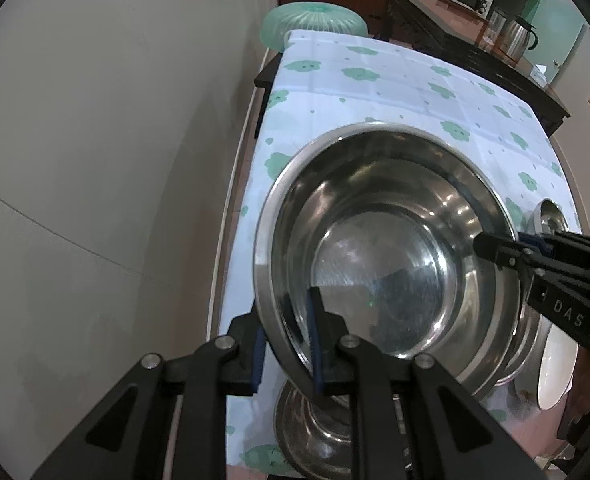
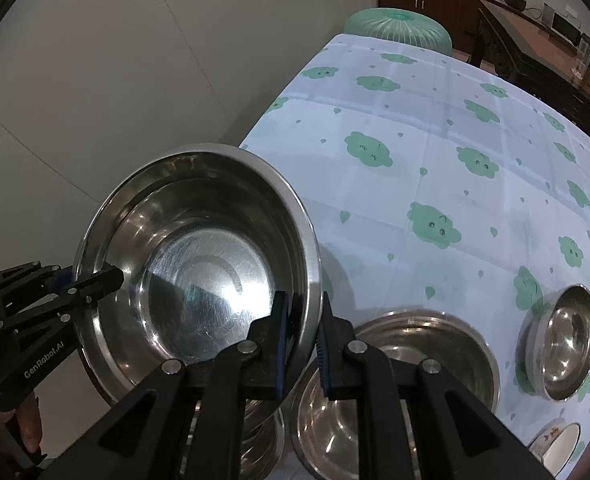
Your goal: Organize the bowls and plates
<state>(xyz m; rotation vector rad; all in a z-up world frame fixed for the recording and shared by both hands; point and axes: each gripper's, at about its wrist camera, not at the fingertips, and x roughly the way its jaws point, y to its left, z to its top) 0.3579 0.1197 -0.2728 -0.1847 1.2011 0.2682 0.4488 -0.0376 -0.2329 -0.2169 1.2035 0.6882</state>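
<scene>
A large steel bowl (image 1: 387, 240) is held tilted above the table between both grippers; it also shows in the right wrist view (image 2: 199, 264). My left gripper (image 1: 287, 348) is shut on its near-left rim. My right gripper (image 2: 301, 344) is shut on its opposite rim and shows in the left wrist view (image 1: 507, 246). The left gripper shows in the right wrist view (image 2: 95, 284). Below the held bowl lie another steel bowl (image 2: 411, 380) and a steel bowl (image 1: 315, 432) at the near edge. A small steel bowl (image 2: 567, 344) sits to the right.
The table has a pale cloth with green cloud prints (image 2: 435, 160). A white patterned bowl (image 2: 555, 440) lies at the near right edge. A green plastic stool (image 1: 315, 20) stands past the far end. A wall runs along the left. A dark sideboard with a kettle (image 1: 515, 36) stands at the right.
</scene>
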